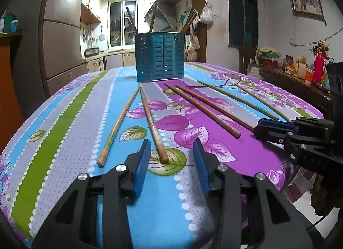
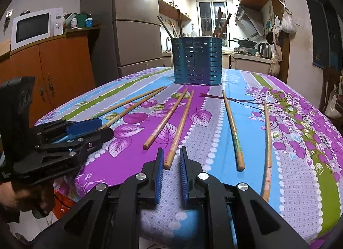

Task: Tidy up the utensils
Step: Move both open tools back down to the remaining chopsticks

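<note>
— Any writing or brand to read?
— None legible. Six wooden chopsticks (image 2: 179,126) lie on the table (image 2: 300,184), between its near edge and the blue holder (image 2: 196,61) toward the far edge.
— The grippers?
— Left gripper (image 1: 171,156) spread wide around one chopstick's end; right gripper (image 2: 171,163) parted, grasping nothing.

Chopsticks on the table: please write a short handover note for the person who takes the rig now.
Left tool: open, holds nothing, low over the table edge, with the near end of one chopstick between its fingers.
Right tool: open but narrower, holds nothing, aimed at the near end of another chopstick.
Things: six chopsticks lie loose on the flowered tablecloth; the blue slotted holder stands at the far side.
Done: several utensils already stand in the holder.
Left: grasp each loose chopstick and put it in the holder.
</note>
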`<state>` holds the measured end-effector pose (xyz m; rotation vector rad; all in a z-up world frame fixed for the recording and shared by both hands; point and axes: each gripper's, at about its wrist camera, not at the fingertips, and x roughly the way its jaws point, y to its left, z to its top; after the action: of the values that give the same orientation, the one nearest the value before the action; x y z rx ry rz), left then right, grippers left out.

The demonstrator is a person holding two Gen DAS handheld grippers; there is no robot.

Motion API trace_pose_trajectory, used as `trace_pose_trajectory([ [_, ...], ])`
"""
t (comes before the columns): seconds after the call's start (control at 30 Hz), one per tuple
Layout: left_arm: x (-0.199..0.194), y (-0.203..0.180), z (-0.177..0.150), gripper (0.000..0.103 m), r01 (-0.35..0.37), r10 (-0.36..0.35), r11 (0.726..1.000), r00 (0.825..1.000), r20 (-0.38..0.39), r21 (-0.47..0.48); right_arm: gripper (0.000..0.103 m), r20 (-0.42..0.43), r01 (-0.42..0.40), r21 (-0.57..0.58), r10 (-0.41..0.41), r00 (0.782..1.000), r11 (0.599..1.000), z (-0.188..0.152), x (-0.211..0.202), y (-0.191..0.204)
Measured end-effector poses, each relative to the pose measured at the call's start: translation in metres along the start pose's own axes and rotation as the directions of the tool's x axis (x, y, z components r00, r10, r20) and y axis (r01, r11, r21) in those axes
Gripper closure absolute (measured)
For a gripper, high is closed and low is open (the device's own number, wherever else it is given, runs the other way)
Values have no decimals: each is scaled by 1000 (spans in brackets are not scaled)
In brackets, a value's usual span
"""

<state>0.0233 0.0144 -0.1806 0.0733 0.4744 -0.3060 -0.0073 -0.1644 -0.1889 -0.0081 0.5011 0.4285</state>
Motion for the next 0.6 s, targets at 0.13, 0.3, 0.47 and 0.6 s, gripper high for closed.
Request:
trace_pose_trajectory([
  [0.13, -1, 3, -3, 69, 4, -3, 1000, 1000, 29, -20, 86, 4, 6, 8, -6, 1000, 1000, 0, 0, 1],
  [0.3, 0, 4, -5, 74, 0, 1, 1000, 999, 52, -16, 87, 18, 25, -7, -25, 1000, 1000, -4, -4, 12],
  [0.47, -3, 2, -8, 75, -13, 15, 1000, 997, 76, -22, 89, 48, 49, 11, -49, 998, 999, -8, -3, 13],
  [0.6, -6, 0, -11, 76, -20, 22, 999, 996, 89, -29, 89, 48, 57, 15, -58, 997, 998, -7, -3, 13],
])
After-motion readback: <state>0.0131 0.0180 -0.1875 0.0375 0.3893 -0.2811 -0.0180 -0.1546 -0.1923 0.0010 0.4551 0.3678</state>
